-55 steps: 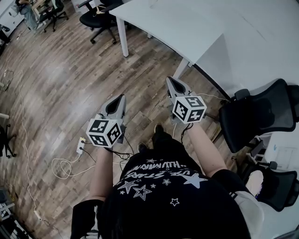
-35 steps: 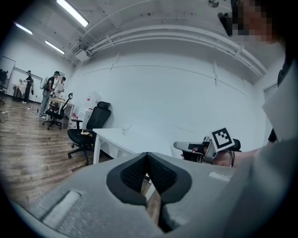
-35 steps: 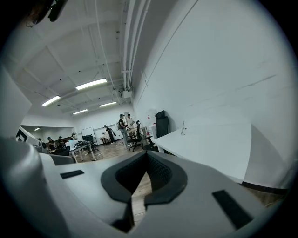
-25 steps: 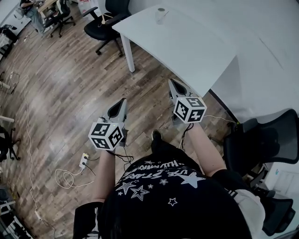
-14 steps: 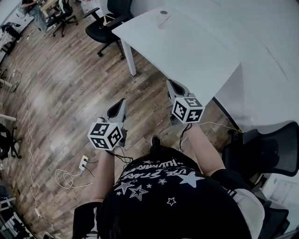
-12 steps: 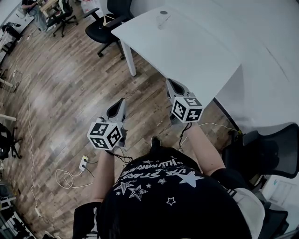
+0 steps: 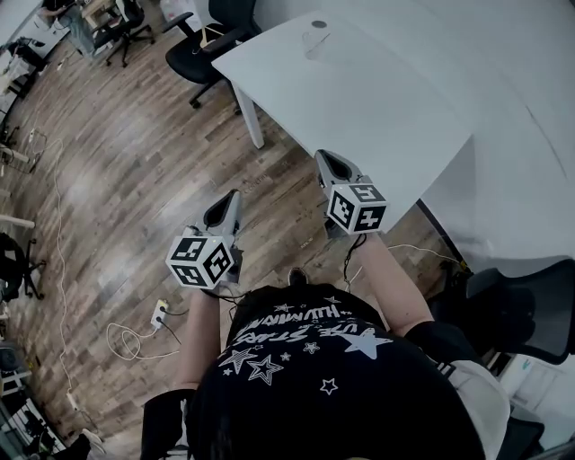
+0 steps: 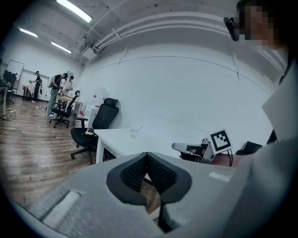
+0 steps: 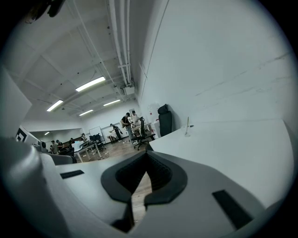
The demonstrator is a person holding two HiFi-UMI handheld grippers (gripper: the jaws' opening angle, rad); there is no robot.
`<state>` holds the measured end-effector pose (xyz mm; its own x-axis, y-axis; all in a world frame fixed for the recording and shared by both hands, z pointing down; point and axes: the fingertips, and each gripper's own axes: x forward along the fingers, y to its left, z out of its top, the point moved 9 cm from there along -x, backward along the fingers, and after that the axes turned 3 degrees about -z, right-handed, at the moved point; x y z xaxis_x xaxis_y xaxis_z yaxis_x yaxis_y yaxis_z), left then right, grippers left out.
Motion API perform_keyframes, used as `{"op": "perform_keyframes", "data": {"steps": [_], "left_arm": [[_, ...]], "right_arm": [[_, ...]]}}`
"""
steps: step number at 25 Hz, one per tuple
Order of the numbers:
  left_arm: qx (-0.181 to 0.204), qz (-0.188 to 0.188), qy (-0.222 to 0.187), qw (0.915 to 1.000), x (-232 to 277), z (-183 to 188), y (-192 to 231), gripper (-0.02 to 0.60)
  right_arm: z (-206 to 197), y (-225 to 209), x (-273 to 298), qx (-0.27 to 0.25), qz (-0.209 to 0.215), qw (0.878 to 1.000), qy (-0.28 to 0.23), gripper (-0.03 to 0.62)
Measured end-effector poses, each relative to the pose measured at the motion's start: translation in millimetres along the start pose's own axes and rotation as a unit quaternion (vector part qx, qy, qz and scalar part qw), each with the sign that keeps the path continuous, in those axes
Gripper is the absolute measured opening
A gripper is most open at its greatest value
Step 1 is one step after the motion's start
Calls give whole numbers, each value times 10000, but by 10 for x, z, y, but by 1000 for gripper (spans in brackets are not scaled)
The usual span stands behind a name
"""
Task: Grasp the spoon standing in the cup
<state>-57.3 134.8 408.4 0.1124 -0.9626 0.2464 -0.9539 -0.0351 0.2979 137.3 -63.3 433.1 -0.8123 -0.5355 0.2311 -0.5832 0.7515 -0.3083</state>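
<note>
A small clear cup [image 7: 314, 41] with a thin spoon [image 7: 312, 25] standing in it sits near the far corner of the white table [image 7: 377, 99]. It shows small in the left gripper view, cup [image 8: 134, 134], and in the right gripper view, spoon [image 9: 187, 123]. My left gripper [image 7: 232, 196] hangs over the wood floor, shut and empty. My right gripper [image 7: 322, 158] is at the table's near edge, also shut with nothing in it. Both are far short of the cup. The left gripper view also shows the right gripper [image 8: 184, 148] from the side.
A black office chair [image 7: 211, 40] stands at the table's far left end and another [image 7: 526, 310] at my right. Cables and a power strip [image 7: 160, 313] lie on the floor at left. People stand at desks [image 8: 58, 88] far down the room.
The table and the cup have come further into the head view and nearer. Both grippers stayed shut and shifted slightly towards the table.
</note>
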Motion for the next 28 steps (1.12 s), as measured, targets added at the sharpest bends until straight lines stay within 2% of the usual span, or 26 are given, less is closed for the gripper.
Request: {"op": "perform_keyframes", "data": {"steps": [10, 18, 28], "left_arm": [[-49, -108, -54, 9999, 177, 82, 5, 6], [-29, -348, 8, 9994, 452, 158, 251, 6], [129, -708, 68, 9974, 1009, 522, 753, 6]], "right_arm": [[63, -131, 27, -2, -109, 9999, 10, 9], [112, -225, 192, 14, -434, 9990, -41, 9], [289, -363, 720, 81, -812, 9966, -127, 9]]}}
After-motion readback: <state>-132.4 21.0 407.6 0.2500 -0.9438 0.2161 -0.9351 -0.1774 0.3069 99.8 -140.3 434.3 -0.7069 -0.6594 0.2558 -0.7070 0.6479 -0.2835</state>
